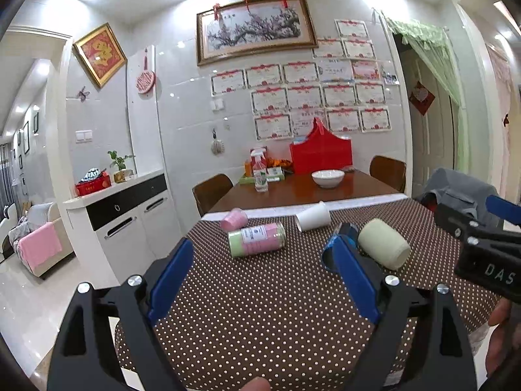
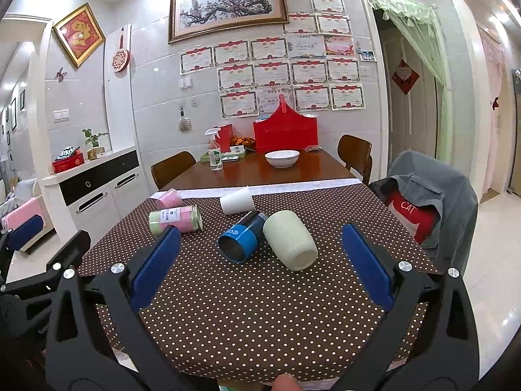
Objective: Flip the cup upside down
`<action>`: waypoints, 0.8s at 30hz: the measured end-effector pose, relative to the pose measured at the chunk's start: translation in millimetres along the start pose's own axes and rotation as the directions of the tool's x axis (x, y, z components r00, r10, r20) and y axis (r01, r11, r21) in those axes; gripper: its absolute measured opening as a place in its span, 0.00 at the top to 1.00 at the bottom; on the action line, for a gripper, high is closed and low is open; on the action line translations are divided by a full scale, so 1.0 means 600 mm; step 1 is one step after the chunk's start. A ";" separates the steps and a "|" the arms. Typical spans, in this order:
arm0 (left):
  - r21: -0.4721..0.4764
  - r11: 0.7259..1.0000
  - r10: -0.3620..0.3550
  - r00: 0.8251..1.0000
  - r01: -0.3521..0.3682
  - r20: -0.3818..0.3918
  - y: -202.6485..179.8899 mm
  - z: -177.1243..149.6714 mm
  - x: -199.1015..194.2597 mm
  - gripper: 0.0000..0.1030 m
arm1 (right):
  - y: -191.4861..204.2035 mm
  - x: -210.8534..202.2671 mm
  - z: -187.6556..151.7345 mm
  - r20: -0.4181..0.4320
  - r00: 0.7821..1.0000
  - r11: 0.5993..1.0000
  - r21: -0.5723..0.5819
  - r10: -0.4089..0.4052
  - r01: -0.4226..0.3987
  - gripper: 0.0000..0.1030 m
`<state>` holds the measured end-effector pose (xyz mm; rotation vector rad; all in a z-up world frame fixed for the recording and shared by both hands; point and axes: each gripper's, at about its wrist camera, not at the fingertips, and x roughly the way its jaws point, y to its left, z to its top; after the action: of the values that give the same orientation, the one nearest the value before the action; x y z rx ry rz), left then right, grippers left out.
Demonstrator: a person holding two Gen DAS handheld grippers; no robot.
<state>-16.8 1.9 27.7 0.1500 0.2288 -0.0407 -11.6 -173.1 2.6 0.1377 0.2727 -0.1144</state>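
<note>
Nearest of all, both grippers hang spread wide above the near edge of the polka-dot tablecloth (image 2: 260,309), each holding nothing: the right gripper (image 2: 260,264) and the left gripper (image 1: 260,273) have their blue pads well apart, with bare cloth between them.

Just beyond the right gripper lies the likeliest cup for the task, a pale green cup (image 2: 290,240) on its side. Its long axis runs from far-left to near-right, one flat round end facing the right gripper; whether that end is base or mouth cannot be told. It sits slightly right of centre between the right gripper's fingers, whereas in the left wrist view the same cup (image 1: 384,243) lies off beyond the right-hand pad. So the right hand appears nearer and better lined up. By my judgement the fingers must close across the cup's width, not along its length, before it can be turned mouth-down.

Touching its left side is a blue can-like cup (image 2: 242,236), also lying down, open end toward the camera. Farther left lies a pink-and-green jar (image 2: 176,219); farther still, a small pink cup (image 2: 169,198) and a white paper cup (image 2: 237,201), both toppled.

That makes five vessels on the cloth, all on their sides, none yet inverted. Beyond, one white bowl (image 2: 282,157) rests on the wooden table (image 2: 293,171).
</note>
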 end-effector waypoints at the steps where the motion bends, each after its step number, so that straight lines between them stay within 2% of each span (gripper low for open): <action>1: 0.000 1.000 0.009 1.000 -0.009 0.014 -0.001 -0.002 -0.006 0.14 | 0.001 0.000 0.001 0.001 1.000 1.000 -0.001 -0.002 0.002 0.06; 3: -0.007 1.000 0.014 0.999 -0.014 0.040 0.000 0.000 -0.012 0.07 | 0.002 0.000 0.003 0.004 1.000 1.000 -0.003 -0.006 0.006 0.06; 8: -0.043 0.999 -0.003 0.999 0.005 0.040 0.012 0.008 -0.015 0.07 | 0.002 0.001 0.004 0.008 1.000 1.000 -0.005 -0.007 0.007 0.06; 24: -0.041 0.999 0.003 1.000 -0.002 0.018 0.009 0.003 -0.004 0.06 | 0.003 0.007 0.008 0.021 1.000 1.000 -0.013 -0.003 0.004 0.06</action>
<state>-18.2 7.0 31.0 0.1092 0.2109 -0.0352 -6.4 -172.3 6.1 0.1229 0.2529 -0.1174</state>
